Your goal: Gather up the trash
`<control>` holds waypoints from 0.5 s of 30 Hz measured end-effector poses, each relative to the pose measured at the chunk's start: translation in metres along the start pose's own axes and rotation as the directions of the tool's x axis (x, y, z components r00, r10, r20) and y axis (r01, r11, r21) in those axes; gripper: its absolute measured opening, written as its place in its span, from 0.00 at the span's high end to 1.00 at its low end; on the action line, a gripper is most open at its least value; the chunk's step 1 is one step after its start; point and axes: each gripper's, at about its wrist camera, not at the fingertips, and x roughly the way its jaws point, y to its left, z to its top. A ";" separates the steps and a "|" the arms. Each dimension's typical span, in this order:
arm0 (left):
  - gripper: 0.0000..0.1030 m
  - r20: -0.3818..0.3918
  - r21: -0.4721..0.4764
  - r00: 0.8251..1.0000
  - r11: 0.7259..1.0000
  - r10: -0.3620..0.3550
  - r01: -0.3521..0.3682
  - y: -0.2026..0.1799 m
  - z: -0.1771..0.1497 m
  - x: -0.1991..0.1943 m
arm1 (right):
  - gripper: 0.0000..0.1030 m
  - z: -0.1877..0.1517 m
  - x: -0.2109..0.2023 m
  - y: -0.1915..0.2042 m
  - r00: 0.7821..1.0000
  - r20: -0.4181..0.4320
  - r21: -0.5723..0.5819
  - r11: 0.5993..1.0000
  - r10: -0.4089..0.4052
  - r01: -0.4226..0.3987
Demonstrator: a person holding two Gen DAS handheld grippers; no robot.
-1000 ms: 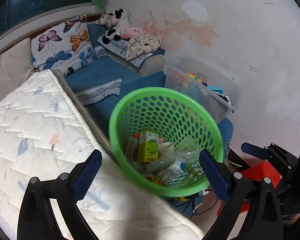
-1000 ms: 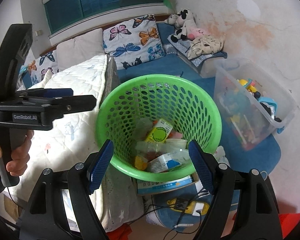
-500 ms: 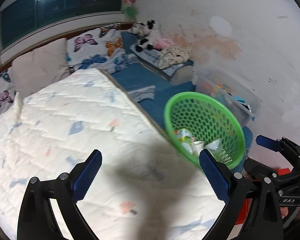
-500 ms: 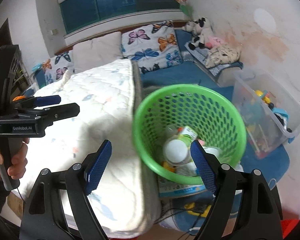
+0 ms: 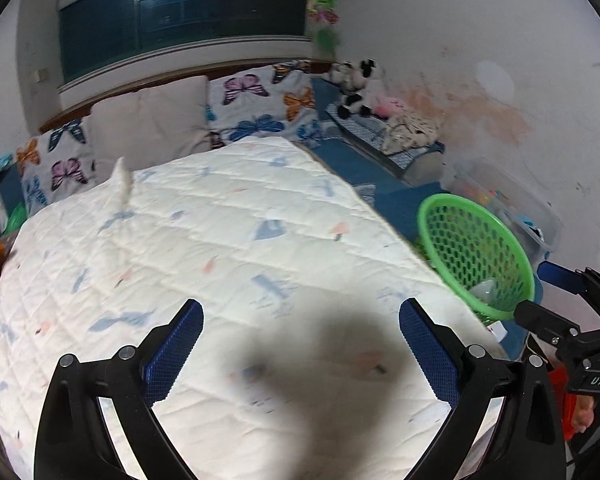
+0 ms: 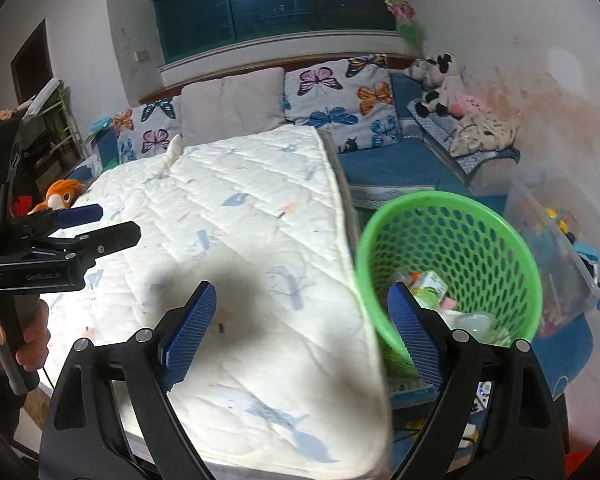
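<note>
Search is the step in hand, by my reading — both your grippers hang over the white quilted mattress with nothing in them, and the green basket stands just beside the bed's edge with cartons and cups already lying in its bottom. Your left gripper has its jaws spread wide and released; only quilt and a dark shadow lie between the blue pads, nothing touching them. Your right gripper has its jaws opening at this moment — one pad over the mattress, the other in front of the basket's near rim, and nothing between them either. No loose trash shows on the quilt in either view; a small dark speck near the left gripper is too blurred to name. The next move, I judge, calls for you to sweep your view over the bed towards the butterfly pillows and the orange plush toy, find a piece, and come down with the jaws astride it.
</note>
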 end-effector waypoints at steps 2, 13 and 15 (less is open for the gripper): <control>0.08 0.011 -0.016 0.999 0.999 0.031 -0.031 0.013 -0.006 -0.006 | 0.12 0.001 0.001 0.008 1.000 0.003 -0.008 1.000 0.007 -0.007; 0.07 0.028 -0.102 0.991 0.986 0.133 -0.129 0.067 -0.035 -0.032 | 0.11 0.000 0.011 0.045 0.999 0.008 -0.007 0.999 0.042 -0.042; 0.07 0.033 -0.106 0.988 0.983 0.153 -0.148 0.071 -0.039 -0.035 | 0.11 0.001 0.012 0.050 0.999 0.012 -0.015 0.999 0.044 -0.044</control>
